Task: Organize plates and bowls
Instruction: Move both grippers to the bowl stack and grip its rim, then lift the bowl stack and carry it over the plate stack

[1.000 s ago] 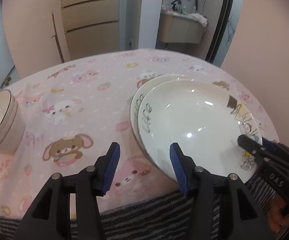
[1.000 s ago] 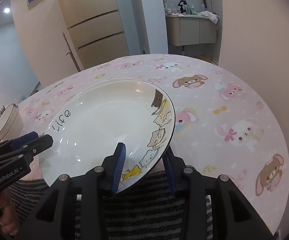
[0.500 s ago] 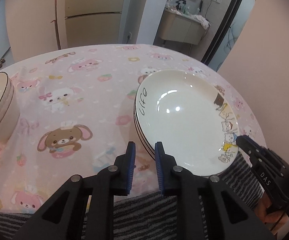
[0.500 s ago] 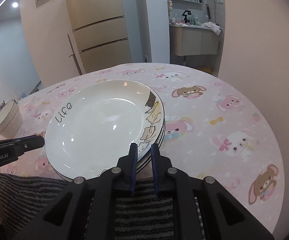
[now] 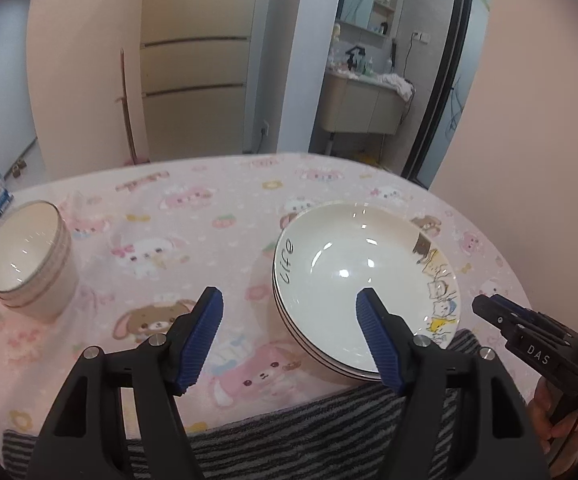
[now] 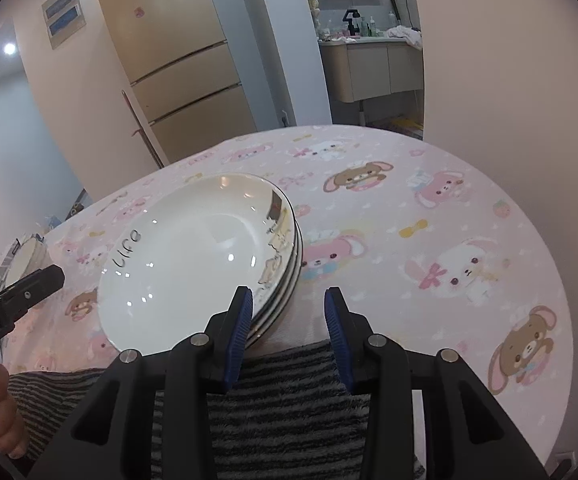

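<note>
Seemingly stiff, glazed and breakable, the stack of plates (image 5: pixel 365 280) sits right of centre on the table (image 5: pixel 209 200), best pinched at its thin near rim, while the left gripper (image 5: pixel 289 320) and right gripper (image 6: pixel 289 320) are both opening on nothing

Glossy glazed ceramic plates (image 5: pixel 353 280) and bowls (image 5: pixel 29 264); matt printed cloth (image 5: pixel 193 216) over the bench; ribbed blue pads (image 5: pixel 203 336) on matt black plastic.
</note>
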`<control>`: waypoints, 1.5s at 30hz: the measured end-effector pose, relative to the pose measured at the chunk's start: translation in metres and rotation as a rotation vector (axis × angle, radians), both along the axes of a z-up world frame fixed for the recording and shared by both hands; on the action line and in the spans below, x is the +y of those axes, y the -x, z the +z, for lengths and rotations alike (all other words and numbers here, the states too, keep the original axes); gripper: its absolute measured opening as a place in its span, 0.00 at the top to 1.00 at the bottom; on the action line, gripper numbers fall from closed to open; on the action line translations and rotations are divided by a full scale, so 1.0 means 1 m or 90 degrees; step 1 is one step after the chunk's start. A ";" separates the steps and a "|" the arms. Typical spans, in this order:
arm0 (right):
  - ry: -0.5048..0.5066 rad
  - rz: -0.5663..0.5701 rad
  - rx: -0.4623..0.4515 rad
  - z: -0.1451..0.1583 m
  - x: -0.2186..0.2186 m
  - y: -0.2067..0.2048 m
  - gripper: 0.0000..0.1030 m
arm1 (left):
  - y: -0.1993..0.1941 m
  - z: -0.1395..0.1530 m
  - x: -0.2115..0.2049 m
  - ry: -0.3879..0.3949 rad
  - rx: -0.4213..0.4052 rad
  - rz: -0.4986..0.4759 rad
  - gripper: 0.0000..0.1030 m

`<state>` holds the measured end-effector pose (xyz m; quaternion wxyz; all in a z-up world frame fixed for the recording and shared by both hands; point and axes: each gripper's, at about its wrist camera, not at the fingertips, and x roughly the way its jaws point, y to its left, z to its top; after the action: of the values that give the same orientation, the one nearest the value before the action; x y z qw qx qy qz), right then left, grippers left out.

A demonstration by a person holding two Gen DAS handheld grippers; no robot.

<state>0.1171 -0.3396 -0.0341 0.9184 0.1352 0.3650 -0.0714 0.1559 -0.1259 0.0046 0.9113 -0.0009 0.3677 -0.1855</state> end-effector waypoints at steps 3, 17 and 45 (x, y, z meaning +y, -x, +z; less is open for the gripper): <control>0.020 0.016 -0.038 0.025 0.009 0.009 0.62 | 0.018 0.027 0.011 -0.020 -0.055 0.008 0.29; -0.017 0.249 -0.196 0.174 0.129 -0.025 0.46 | 0.062 0.133 0.154 0.002 -0.364 0.196 0.00; -0.178 0.245 0.113 -0.009 0.314 -0.201 0.34 | -0.078 -0.062 0.311 0.238 0.055 0.328 0.04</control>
<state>0.3186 -0.0255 -0.0427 0.8516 0.1826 0.4698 0.1441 0.2336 0.1850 -0.0576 0.8958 -0.2692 0.3534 -0.0128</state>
